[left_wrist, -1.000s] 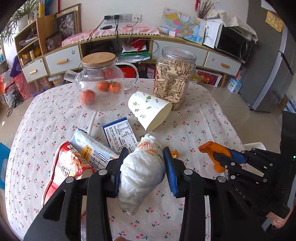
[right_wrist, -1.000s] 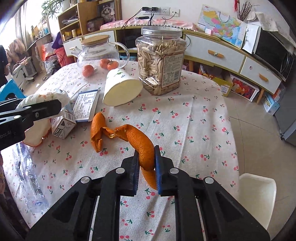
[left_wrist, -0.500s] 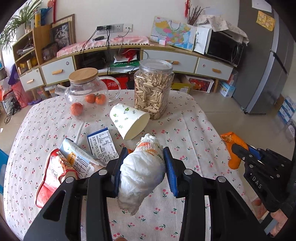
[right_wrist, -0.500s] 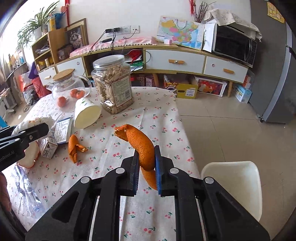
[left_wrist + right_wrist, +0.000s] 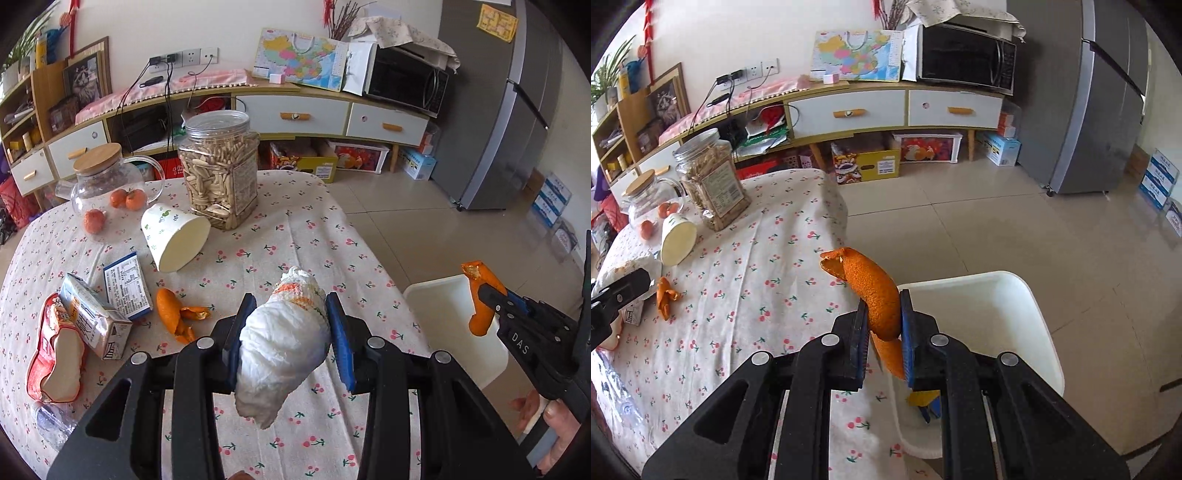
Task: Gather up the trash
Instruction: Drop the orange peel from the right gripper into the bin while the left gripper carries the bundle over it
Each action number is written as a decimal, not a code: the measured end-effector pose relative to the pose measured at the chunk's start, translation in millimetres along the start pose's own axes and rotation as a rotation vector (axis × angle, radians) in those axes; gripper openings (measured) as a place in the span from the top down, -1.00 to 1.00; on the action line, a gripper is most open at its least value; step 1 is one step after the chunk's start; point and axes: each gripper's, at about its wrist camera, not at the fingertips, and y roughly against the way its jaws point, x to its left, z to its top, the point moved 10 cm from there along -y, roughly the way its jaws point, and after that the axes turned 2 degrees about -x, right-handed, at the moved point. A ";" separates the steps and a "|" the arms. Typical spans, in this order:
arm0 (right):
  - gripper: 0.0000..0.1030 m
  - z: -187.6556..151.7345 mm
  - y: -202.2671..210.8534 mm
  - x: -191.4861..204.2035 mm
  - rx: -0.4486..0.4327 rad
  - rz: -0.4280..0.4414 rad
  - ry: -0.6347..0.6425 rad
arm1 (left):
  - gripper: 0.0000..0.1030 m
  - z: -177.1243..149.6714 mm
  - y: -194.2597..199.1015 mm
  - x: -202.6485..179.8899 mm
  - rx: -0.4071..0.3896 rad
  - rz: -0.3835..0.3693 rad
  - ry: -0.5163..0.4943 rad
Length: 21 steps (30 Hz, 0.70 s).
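My left gripper [image 5: 291,339] is shut on a crumpled white tissue wad [image 5: 284,343] and holds it above the table's right side. My right gripper [image 5: 882,332] is shut on a strip of orange peel [image 5: 875,295] and holds it at the near-left rim of the white bin [image 5: 997,302] beside the table. The bin also shows in the left wrist view [image 5: 439,314], with the right gripper [image 5: 491,299] over it. Another orange peel [image 5: 173,314], a milk carton [image 5: 92,317], a red wrapper [image 5: 55,354], a blue-white packet [image 5: 127,280] and a tipped paper cup [image 5: 173,236] lie on the table.
A jar of seeds [image 5: 221,170] and a glass teapot with oranges [image 5: 107,184] stand at the table's far side. A clear plastic bottle [image 5: 55,421] lies at the near left edge. The bin holds some yellow and blue scraps [image 5: 923,402]. Tiled floor lies to the right.
Both grippers have swung right, away from the table's middle. The right gripper has carried its peel off the table to the bin's rim. The left still holds the tissue.
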 end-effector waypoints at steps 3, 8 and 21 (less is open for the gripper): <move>0.72 -5.9 -2.9 -26.0 0.022 -0.040 -0.052 | 0.24 -2.6 -4.3 -22.1 0.008 -0.021 -0.022; 0.69 -14.0 -6.1 -60.6 0.048 -0.092 -0.114 | 0.24 -6.4 -11.8 -57.9 0.024 -0.053 -0.059; -0.36 -11.5 14.1 -140.4 -0.018 -0.281 -0.241 | 0.24 -10.4 -27.1 -144.9 0.050 -0.134 -0.143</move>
